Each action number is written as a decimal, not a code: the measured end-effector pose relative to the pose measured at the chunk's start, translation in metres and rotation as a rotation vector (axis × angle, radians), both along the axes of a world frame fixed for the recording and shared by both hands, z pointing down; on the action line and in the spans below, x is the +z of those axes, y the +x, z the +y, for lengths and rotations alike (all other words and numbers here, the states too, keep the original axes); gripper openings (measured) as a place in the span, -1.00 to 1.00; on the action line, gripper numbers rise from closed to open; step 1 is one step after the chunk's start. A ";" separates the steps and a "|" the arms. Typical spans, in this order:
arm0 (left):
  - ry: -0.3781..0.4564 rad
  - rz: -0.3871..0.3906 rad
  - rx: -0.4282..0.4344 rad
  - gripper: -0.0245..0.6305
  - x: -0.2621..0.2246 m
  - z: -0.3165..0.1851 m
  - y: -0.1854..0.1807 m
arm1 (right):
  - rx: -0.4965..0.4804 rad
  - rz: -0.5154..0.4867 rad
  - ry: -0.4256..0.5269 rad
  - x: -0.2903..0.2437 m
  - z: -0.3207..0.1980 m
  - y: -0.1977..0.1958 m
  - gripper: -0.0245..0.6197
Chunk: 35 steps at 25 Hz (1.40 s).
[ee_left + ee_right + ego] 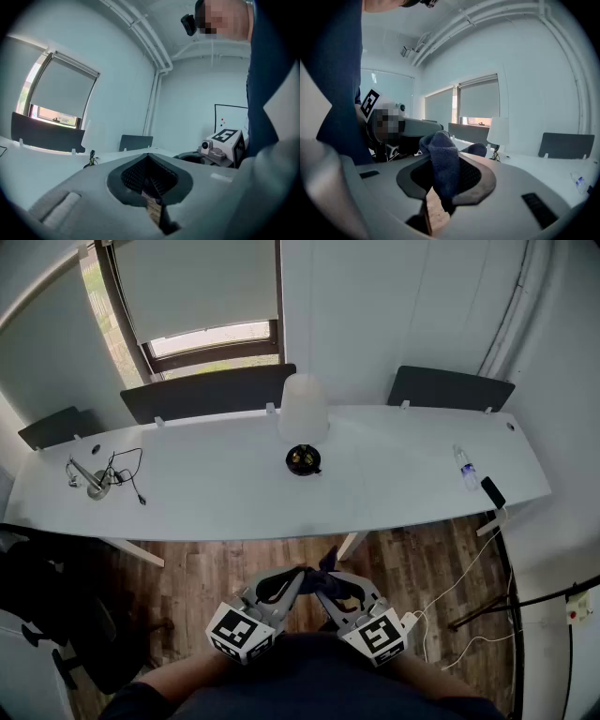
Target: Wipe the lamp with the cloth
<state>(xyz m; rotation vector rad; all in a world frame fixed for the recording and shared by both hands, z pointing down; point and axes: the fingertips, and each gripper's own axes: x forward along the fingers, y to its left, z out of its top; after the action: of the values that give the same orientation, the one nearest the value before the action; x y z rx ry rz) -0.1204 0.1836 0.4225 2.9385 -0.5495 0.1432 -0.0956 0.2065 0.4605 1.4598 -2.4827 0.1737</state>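
The lamp (303, 410), a white shade over a round black base (303, 460), stands at the middle of the white table (225, 493). Both grippers are held low, close to my body and well short of the table's front edge. My right gripper (322, 575) is shut on a dark blue cloth (327, 562), which bunches up out of the jaws in the right gripper view, cloth (443, 161). Right beside it my left gripper (297, 572) is shut with nothing in it. The lamp (498, 131) shows far ahead in the right gripper view and small in the left gripper view, lamp (90, 135).
Dark chair backs (208, 392) line the table's far side under a window. A small metal object with black cables (98, 480) lies at the table's left. A bottle (466, 468) and a black item (492, 492) lie at its right end. A black office chair (52, 610) stands left of me.
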 end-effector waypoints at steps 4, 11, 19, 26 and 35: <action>-0.015 0.009 -0.008 -0.91 -0.001 -0.003 0.006 | -0.008 0.004 0.003 0.002 -0.003 0.005 -0.60; -0.027 0.010 -0.023 -0.91 0.003 -0.020 0.019 | -0.015 -0.003 -0.016 0.005 -0.020 0.017 -0.60; -0.010 -0.003 -0.077 -0.91 0.001 -0.059 0.050 | -0.057 -0.003 -0.001 0.004 -0.058 0.053 -0.60; -0.030 -0.019 -0.185 -0.91 0.005 -0.096 0.080 | -0.160 0.006 0.014 0.006 -0.101 0.082 -0.60; -0.072 -0.019 -0.238 -0.91 0.017 -0.132 0.071 | -0.221 0.022 -0.012 0.016 -0.140 0.071 -0.60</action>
<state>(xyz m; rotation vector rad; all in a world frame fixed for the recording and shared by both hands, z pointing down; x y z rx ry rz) -0.0494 0.0515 0.4399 2.7779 -0.8714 0.1592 -0.0242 0.0665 0.4770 1.1642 -2.5971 0.1289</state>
